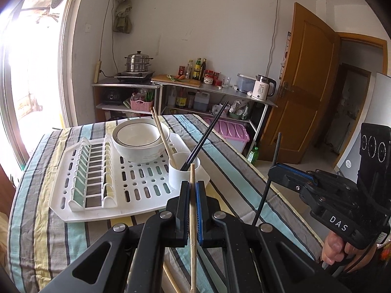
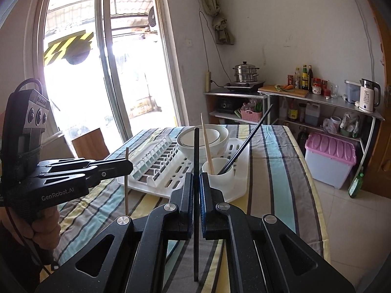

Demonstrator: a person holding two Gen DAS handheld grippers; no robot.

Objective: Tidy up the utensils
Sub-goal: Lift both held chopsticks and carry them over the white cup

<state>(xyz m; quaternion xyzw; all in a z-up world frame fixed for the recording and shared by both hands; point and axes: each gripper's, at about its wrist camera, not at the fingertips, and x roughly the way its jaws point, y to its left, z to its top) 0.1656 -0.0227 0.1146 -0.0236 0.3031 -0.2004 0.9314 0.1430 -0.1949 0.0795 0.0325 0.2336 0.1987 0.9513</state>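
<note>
You had the table (image 1: 44,219) with its striped cloth spread out beyond and below both pairs of fingers. On it, ahead of your fingertips, lay the white drying rack (image 1: 136,190), and at its far end sat the stacked white bowls (image 1: 139,144). Nearer to you, at the rack's corner just past the left fingertips, stood the white utensil cup (image 1: 180,173), with one wooden chopstick (image 1: 162,139) and one black chopstick (image 1: 207,136) already leaning in it.

Your left gripper (image 1: 192,195) was clamped on a second wooden chopstick, the held wooden stick (image 1: 193,232), which ran upright between the pads, its upper end poking out just short of the cup. Your right gripper (image 2: 195,190) was pinched tight on the held black chopstick (image 2: 196,195), also standing nearly upright between the pads, with the cup just beyond and right of them. Another pale stick seemed to lie on the cloth beneath your left fingers, though only a sliver showed at the frame's bottom edge
</note>
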